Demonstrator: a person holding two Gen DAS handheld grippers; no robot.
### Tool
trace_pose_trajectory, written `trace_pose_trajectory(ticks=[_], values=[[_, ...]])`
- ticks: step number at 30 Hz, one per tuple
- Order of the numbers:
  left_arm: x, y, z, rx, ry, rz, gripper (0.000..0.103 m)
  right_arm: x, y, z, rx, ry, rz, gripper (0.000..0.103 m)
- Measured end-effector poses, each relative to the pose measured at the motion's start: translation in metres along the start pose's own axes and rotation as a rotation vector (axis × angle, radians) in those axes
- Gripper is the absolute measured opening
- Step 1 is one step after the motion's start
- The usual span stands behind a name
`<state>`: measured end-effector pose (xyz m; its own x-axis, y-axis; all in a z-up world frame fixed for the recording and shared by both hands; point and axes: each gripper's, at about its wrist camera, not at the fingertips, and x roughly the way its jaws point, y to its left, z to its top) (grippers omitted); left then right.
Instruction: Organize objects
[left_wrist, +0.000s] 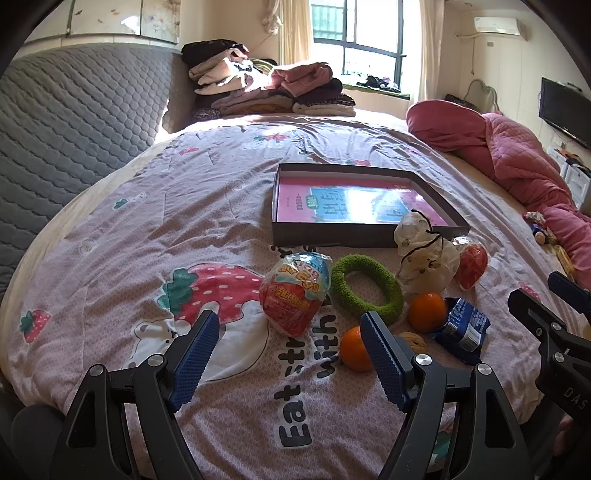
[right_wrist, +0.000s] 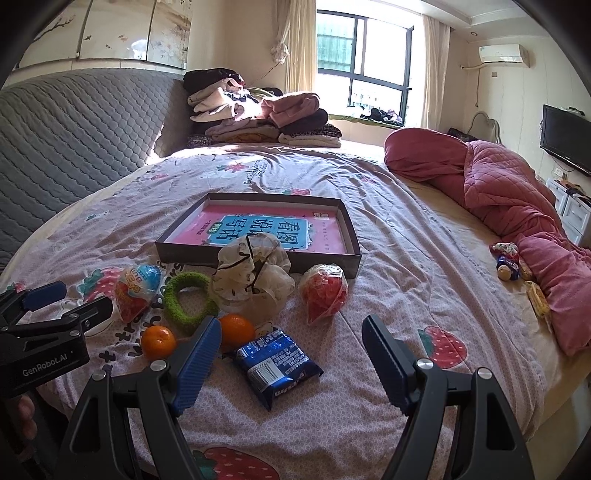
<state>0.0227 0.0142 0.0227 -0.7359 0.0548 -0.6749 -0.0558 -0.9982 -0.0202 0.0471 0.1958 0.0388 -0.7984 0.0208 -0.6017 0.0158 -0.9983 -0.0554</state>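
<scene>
A shallow dark box (left_wrist: 332, 238) (right_wrist: 258, 258) with a pink book inside lies on the bed. In front of it lie a wrapped toy egg (left_wrist: 293, 293) (right_wrist: 136, 290), a green knitted ring (left_wrist: 365, 284) (right_wrist: 186, 297), a cream drawstring pouch (left_wrist: 424, 254) (right_wrist: 255, 277), a red wrapped packet (left_wrist: 471, 266) (right_wrist: 325, 291), two oranges (left_wrist: 426, 312) (left_wrist: 354, 349) (right_wrist: 236, 330) (right_wrist: 158, 341) and a blue snack pack (left_wrist: 463, 325) (right_wrist: 275, 362). My left gripper (left_wrist: 288, 328) is open and empty, just short of the egg. My right gripper (right_wrist: 291, 334) is open and empty above the blue pack.
Folded clothes (left_wrist: 266, 85) are stacked at the bed's far end by the window. A pink quilt (right_wrist: 509, 199) is bunched along the right side, with small toys (right_wrist: 508, 260) beside it. A grey quilted headboard (left_wrist: 74, 122) runs along the left.
</scene>
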Motion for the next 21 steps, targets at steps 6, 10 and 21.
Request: trace_pose_trajectory(ticks=[6,10,21], values=[[-0.0026,0.0010,0.0002,-0.003,-0.003,0.001,0.080,-0.0022,0.0001,0.0014,0.002,-0.007,0.013,0.078],[-0.0042,0.0010,0.0010,-0.003,-0.006,0.000,0.080,-0.0040,-0.0001,0.0014,0.005,-0.015,0.024,0.078],[-0.0046,0.0006,-0.0005,-0.004,0.002,-0.001,0.080,-0.0068,-0.0012,0.0018,0.011,-0.024,0.048,0.078]])
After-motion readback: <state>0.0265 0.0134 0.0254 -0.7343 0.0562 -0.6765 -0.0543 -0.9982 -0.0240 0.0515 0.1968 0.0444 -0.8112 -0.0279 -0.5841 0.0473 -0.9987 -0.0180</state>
